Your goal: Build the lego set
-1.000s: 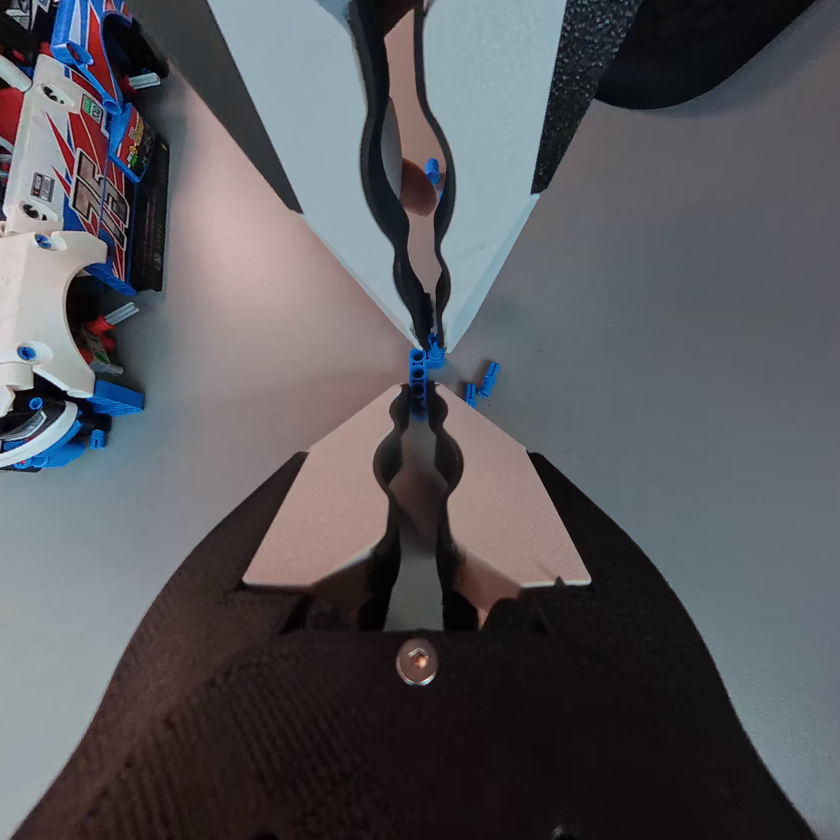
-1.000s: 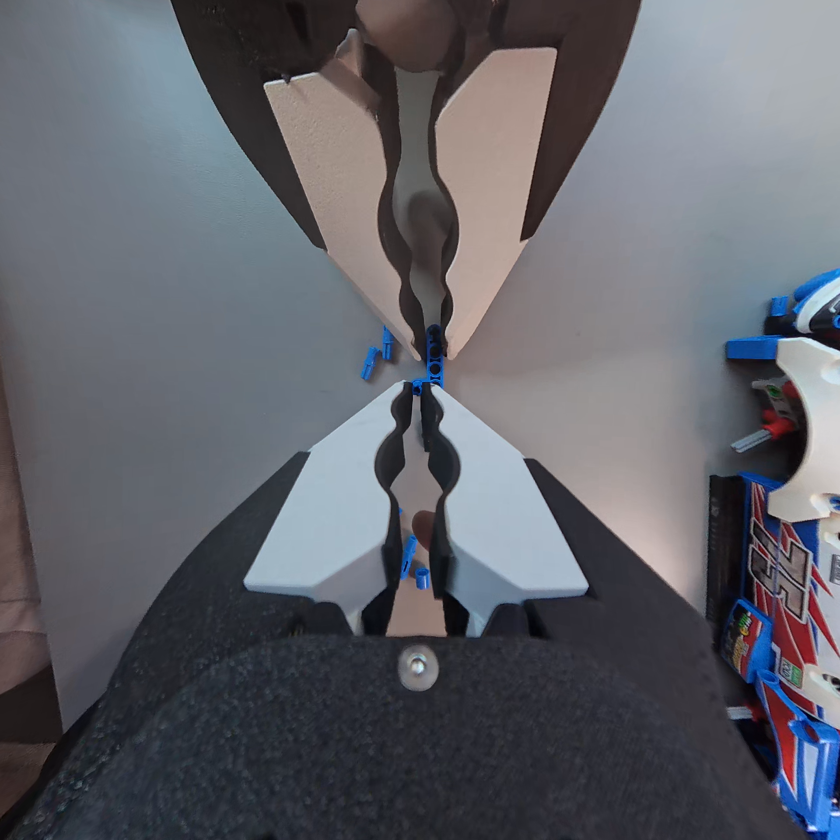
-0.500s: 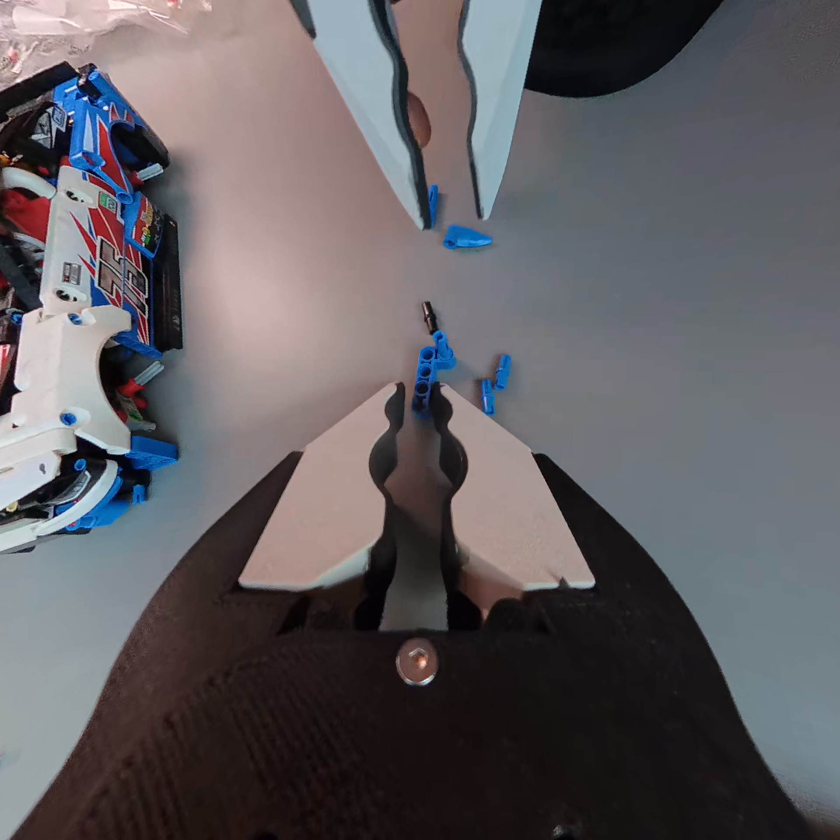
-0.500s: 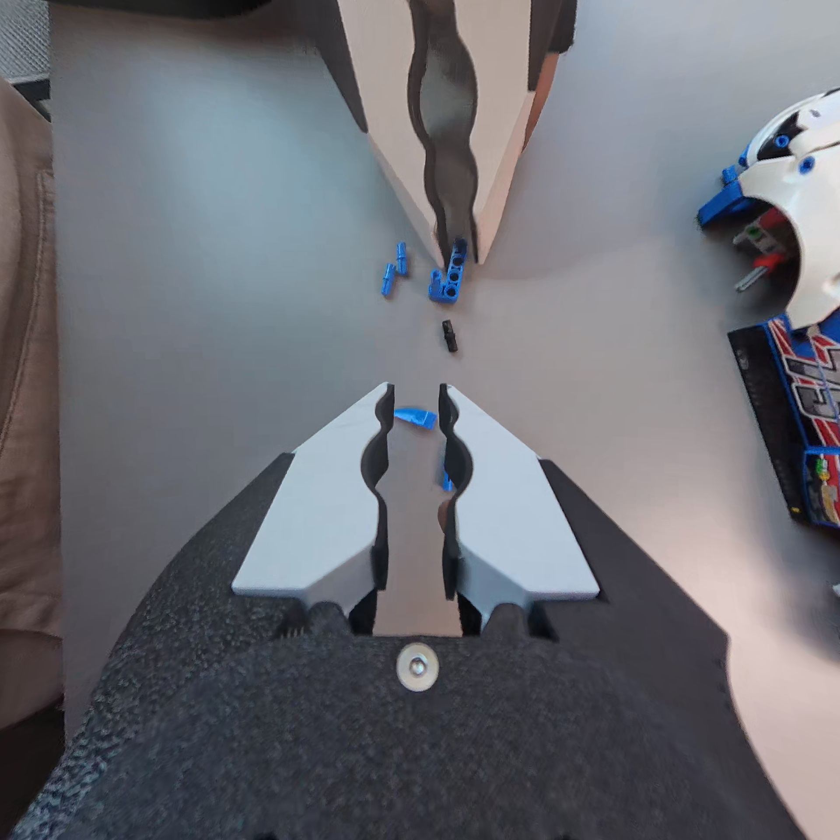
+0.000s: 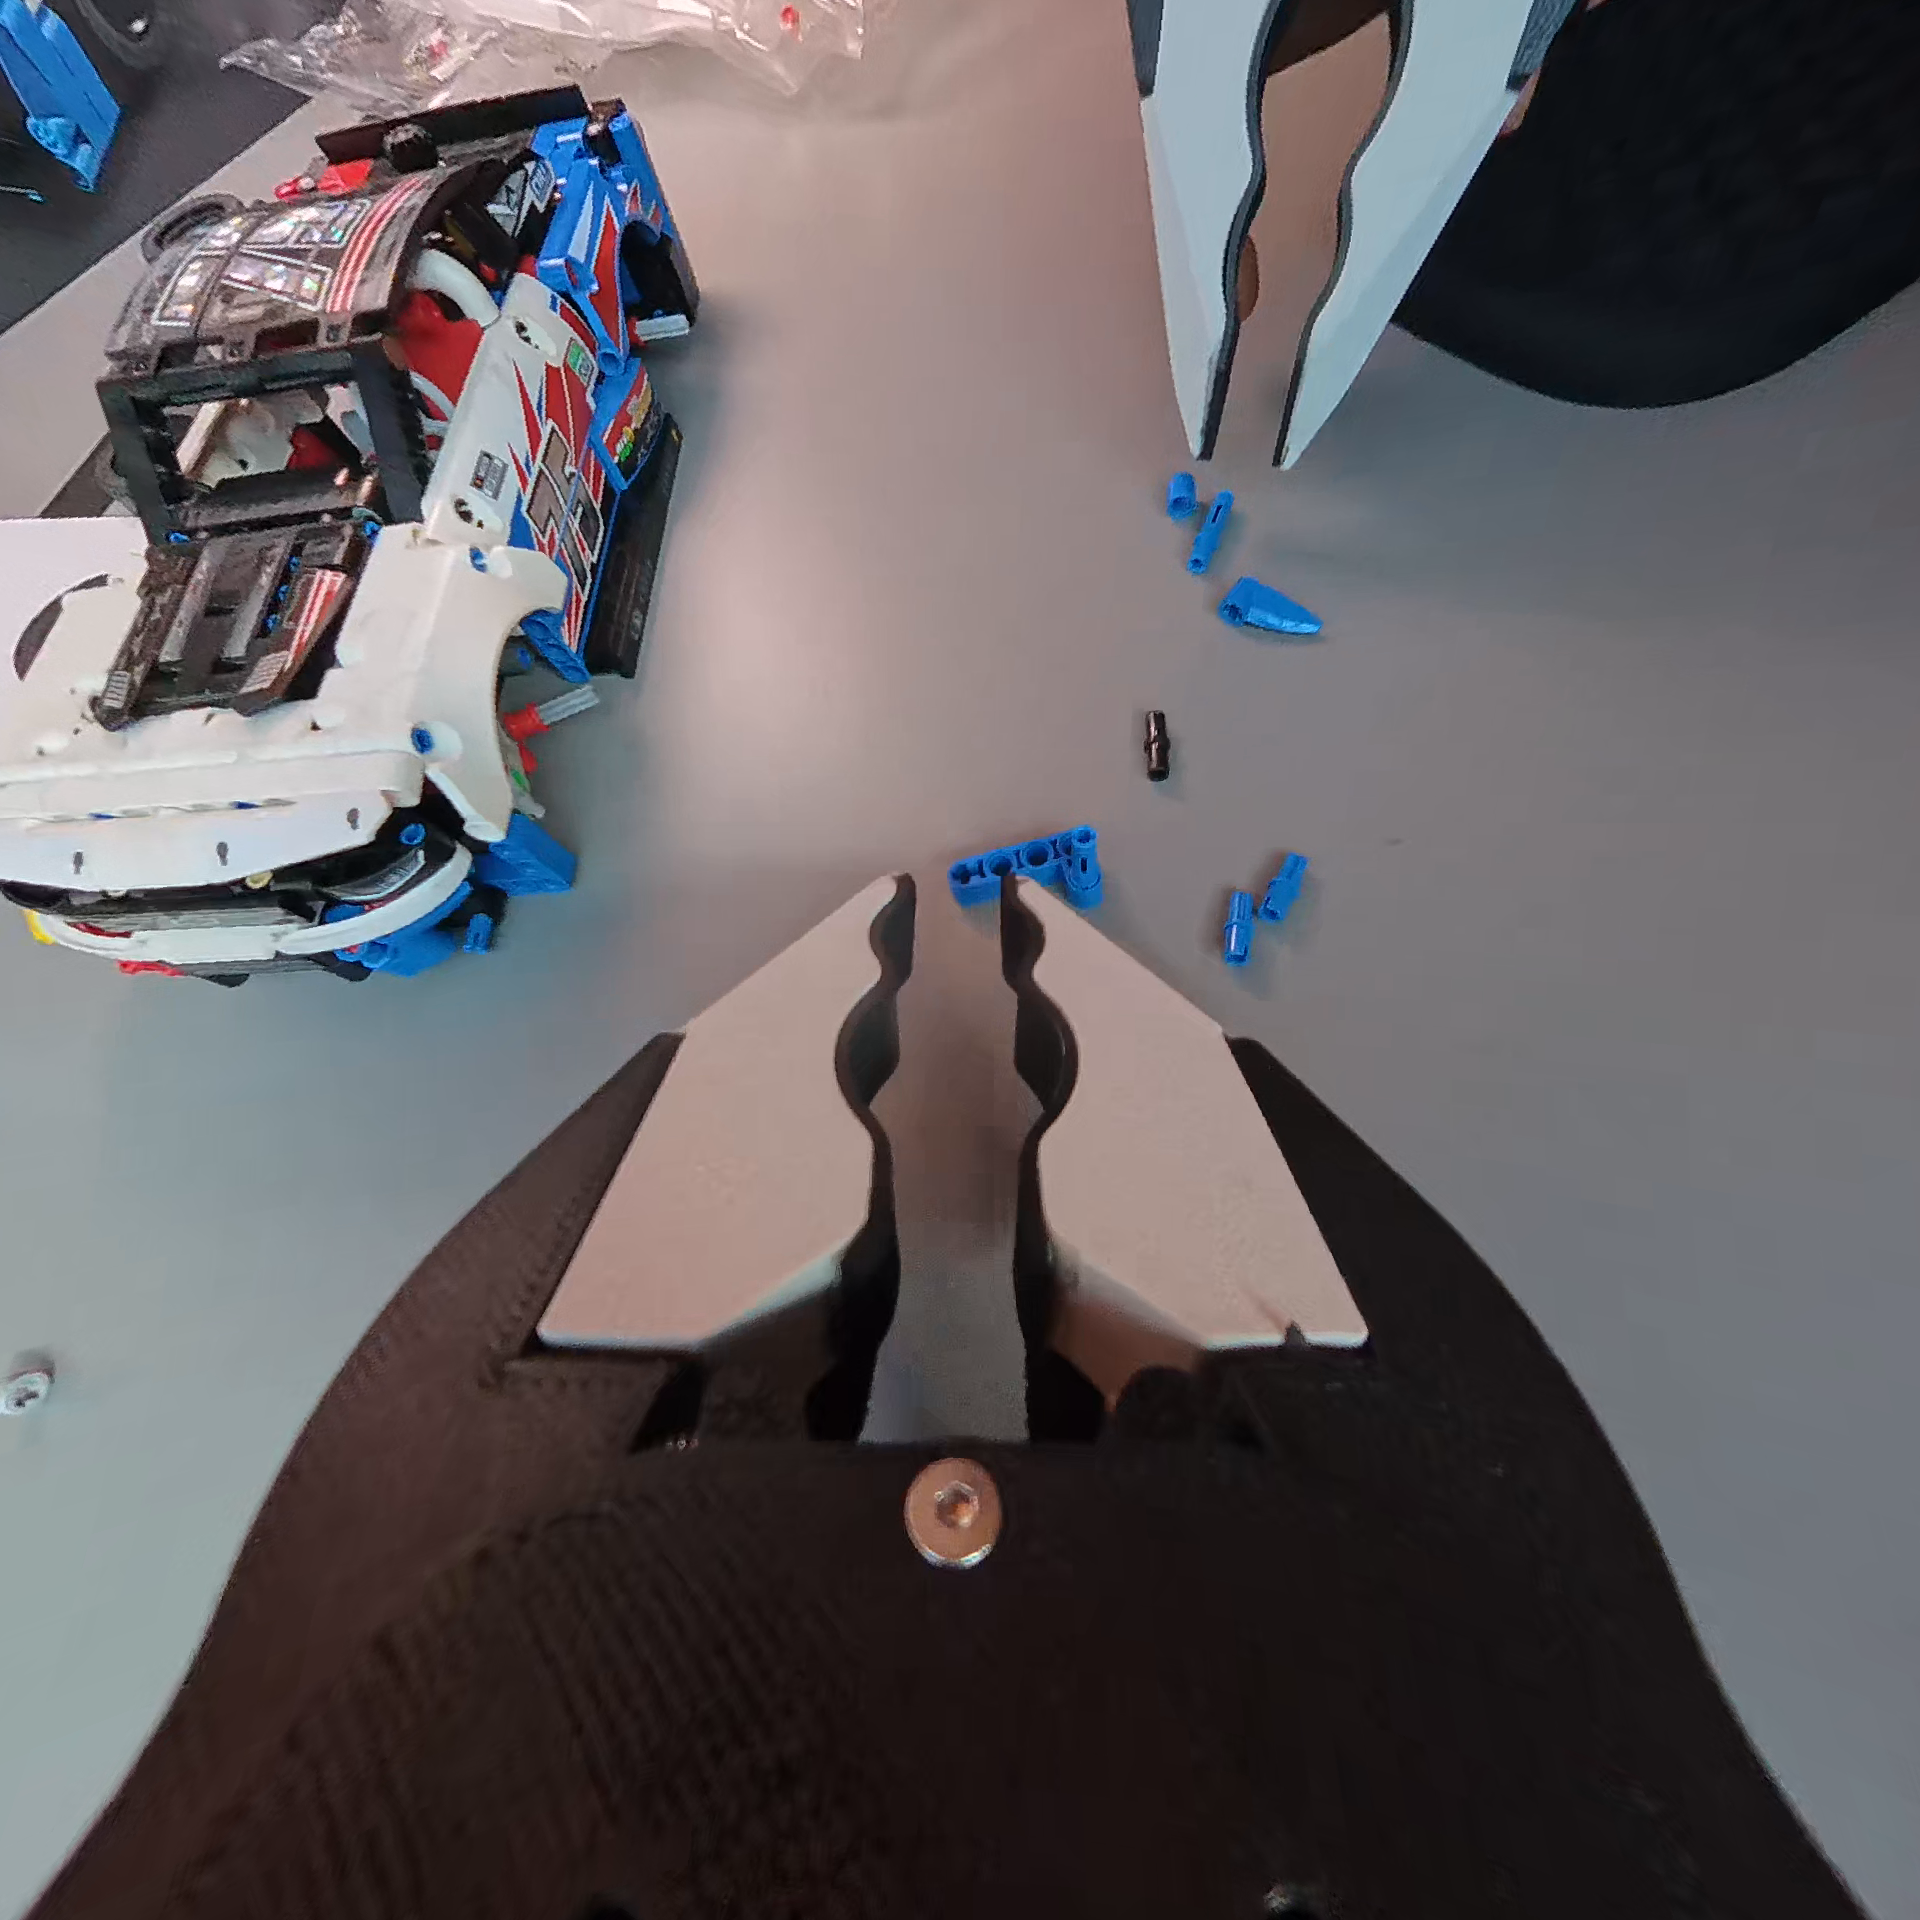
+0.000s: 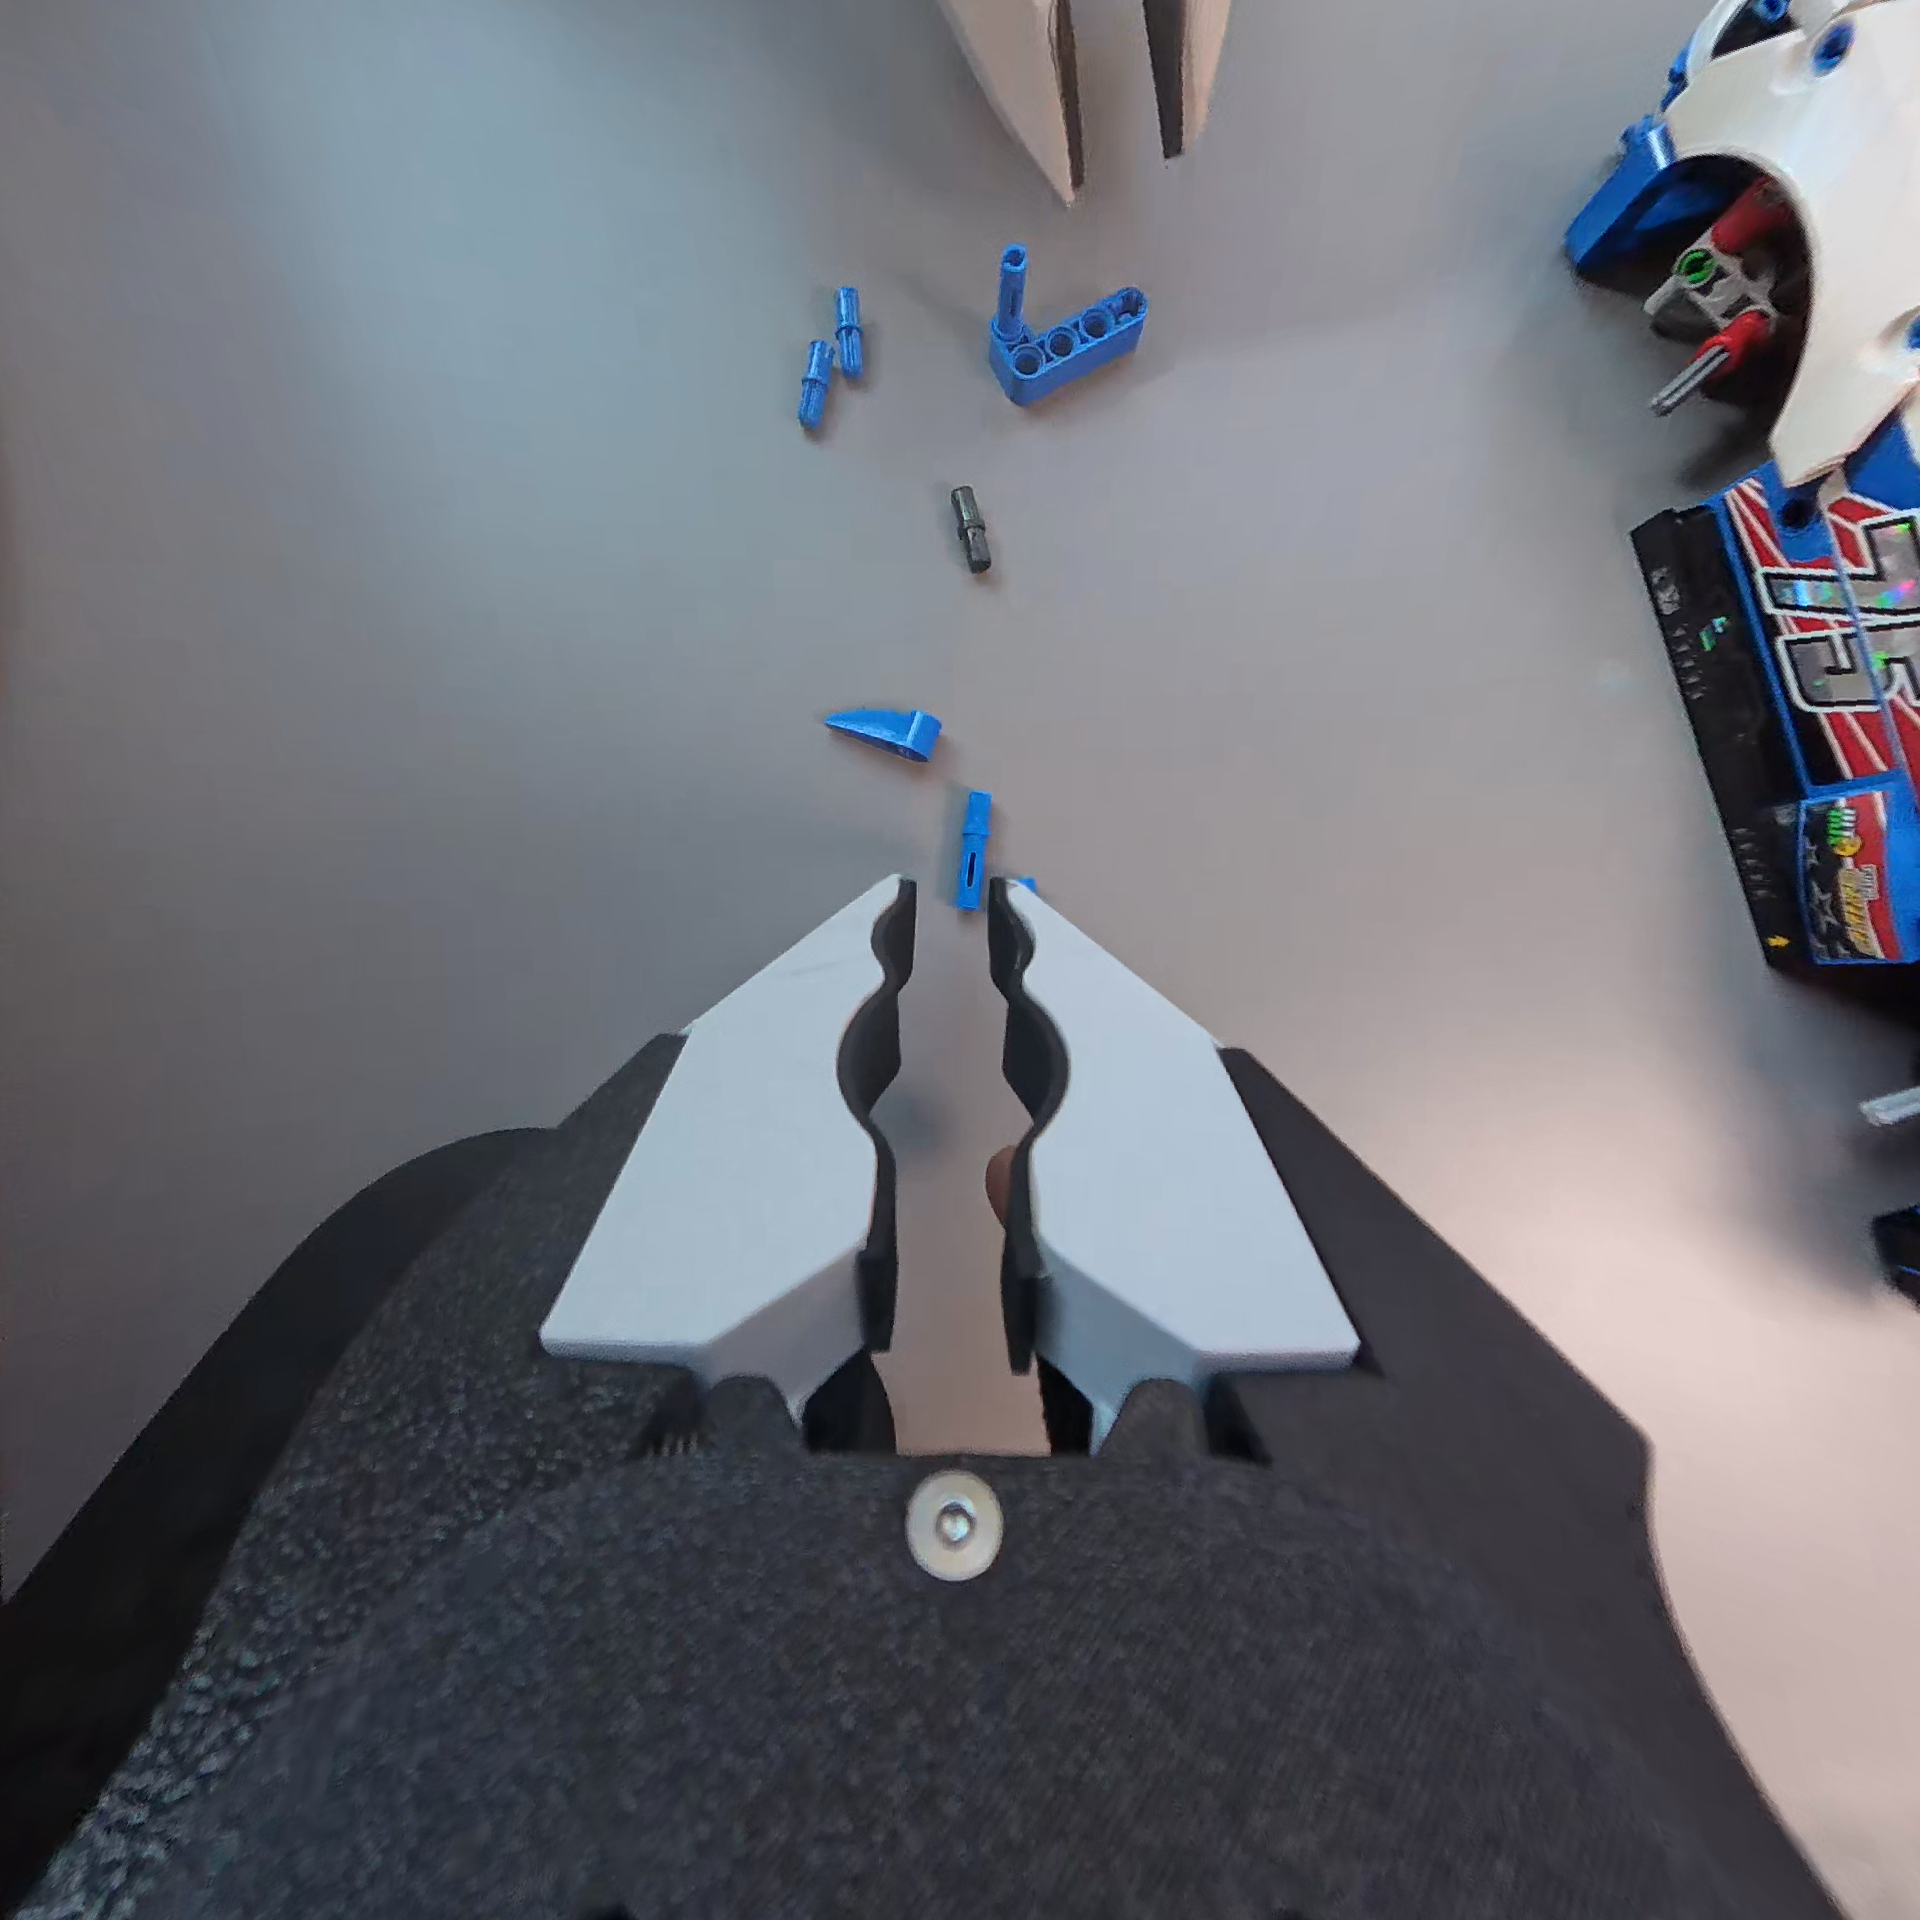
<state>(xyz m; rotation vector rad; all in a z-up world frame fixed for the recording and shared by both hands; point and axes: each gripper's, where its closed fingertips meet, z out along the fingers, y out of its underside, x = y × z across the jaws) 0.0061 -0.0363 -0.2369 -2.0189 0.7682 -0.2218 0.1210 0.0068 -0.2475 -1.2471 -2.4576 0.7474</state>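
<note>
Both jaws stand narrowly parted and empty: the left gripper (image 5: 956,883) has let go of the blue plastic L-shaped beam (image 5: 1029,864), now lying at its twelve o'clock. The right gripper (image 6: 951,883) has withdrawn; the black connector pin (image 6: 970,530) lies loose, unjoined.

- Your blue L-shaped beam (image 5: 1023,868) lies flat on the surface, a pin standing in its corner hole.
- A black pin (image 5: 1155,744) lies beyond it.
- The part-built car (image 5: 343,540) sits left.
</note>
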